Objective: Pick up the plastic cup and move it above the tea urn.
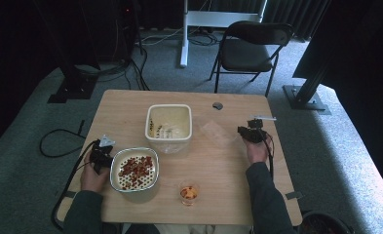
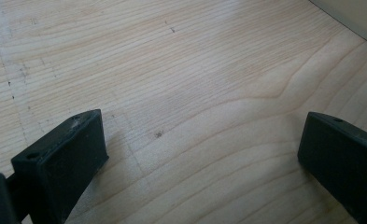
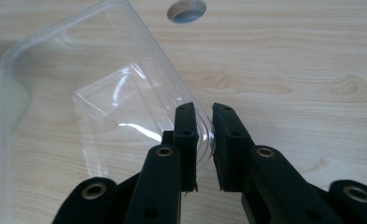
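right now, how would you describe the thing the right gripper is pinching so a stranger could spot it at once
Start at the wooden table and find the cream tub near its middle. Just to the right of that tub lies a clear plastic lid, its edge pinched by the right gripper. It is the one see-through, flat thing there, with nothing in it.

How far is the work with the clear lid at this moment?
Done: the right gripper has closed on the rim of the clear lid. In hand: the lid lies beside the cream tub, which is uncovered. Left: probably setting it on. The left gripper is open over bare table.
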{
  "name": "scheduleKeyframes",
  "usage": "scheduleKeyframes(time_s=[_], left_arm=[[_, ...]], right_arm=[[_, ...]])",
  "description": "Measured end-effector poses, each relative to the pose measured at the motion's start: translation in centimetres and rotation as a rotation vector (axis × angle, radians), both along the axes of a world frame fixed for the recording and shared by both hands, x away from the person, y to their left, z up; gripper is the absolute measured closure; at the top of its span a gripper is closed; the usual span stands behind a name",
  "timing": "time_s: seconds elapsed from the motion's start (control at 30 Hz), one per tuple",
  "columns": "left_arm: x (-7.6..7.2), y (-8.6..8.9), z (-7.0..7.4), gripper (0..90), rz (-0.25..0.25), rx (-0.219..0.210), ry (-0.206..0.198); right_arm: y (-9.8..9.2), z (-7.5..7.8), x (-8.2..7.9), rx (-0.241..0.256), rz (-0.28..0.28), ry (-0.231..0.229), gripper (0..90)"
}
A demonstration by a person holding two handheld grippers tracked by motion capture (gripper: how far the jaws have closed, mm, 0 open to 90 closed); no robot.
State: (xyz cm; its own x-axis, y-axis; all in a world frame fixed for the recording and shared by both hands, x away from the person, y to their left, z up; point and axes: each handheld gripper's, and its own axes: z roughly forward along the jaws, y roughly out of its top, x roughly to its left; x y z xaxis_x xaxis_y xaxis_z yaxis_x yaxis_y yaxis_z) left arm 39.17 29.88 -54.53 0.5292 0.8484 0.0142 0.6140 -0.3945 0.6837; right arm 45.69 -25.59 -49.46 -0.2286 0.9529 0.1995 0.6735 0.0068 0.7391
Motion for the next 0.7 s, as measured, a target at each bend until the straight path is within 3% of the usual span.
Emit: scheduleKeyframes(time_s=[0.3,0.57,0.7], left_arm=[[0.0,0.0,0.0,1.6,0.001,0.001,0.001],[0.0,0.0,0.0,1.6,0.002,0.001,0.001],[0.0,0.0,0.0,1.6,0.003,0.0,0.0]], right_arm=[[-0.7,2.8,-1.3,-0.001,-0.007,-0.077,85.0],[-0.8,5.6,-2.3,-0.03,0.02,-0.142,85.7],[-0.7,6.9,-2.8,-0.018,0.038,-0.171,86.9]])
